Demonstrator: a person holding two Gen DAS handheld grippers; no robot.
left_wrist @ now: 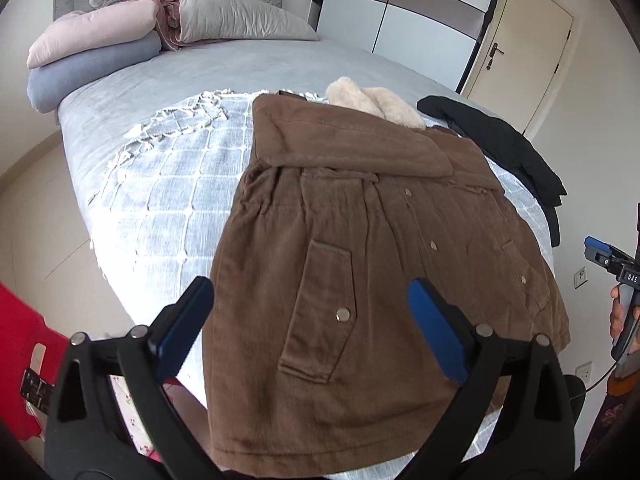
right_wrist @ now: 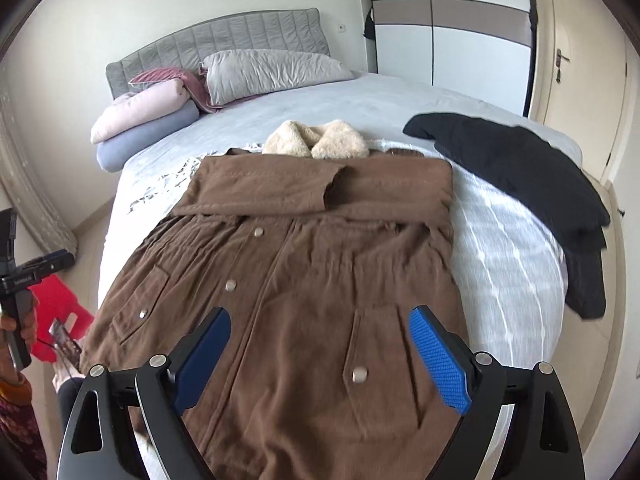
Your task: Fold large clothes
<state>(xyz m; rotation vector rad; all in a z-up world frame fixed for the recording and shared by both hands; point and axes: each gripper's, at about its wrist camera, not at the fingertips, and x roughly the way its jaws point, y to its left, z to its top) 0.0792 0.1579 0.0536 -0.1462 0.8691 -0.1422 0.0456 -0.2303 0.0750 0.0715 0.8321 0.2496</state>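
Note:
A large brown coat [left_wrist: 340, 216] [right_wrist: 312, 248] with a cream fleece collar [right_wrist: 316, 142] lies flat on the bed, front up, both sleeves folded across its chest. Its hem hangs over the near bed edge. My left gripper [left_wrist: 312, 292] hovers above the coat's lower left pocket, jaws wide apart, nothing between the blue pads. My right gripper [right_wrist: 320, 320] hovers above the lower right side near a snap pocket, also open and holding nothing. Each gripper shows at the edge of the other's view, the right gripper [left_wrist: 616, 264] and the left gripper [right_wrist: 36, 268], held in a hand.
A black garment [right_wrist: 520, 176] lies on the bed's right side. Pillows and folded bedding [right_wrist: 160, 112] are stacked by the grey headboard. A checked grey throw [left_wrist: 176, 184] covers the bed under the coat. A red stool [right_wrist: 60, 312] stands on the floor at the left; wardrobe and door at the right.

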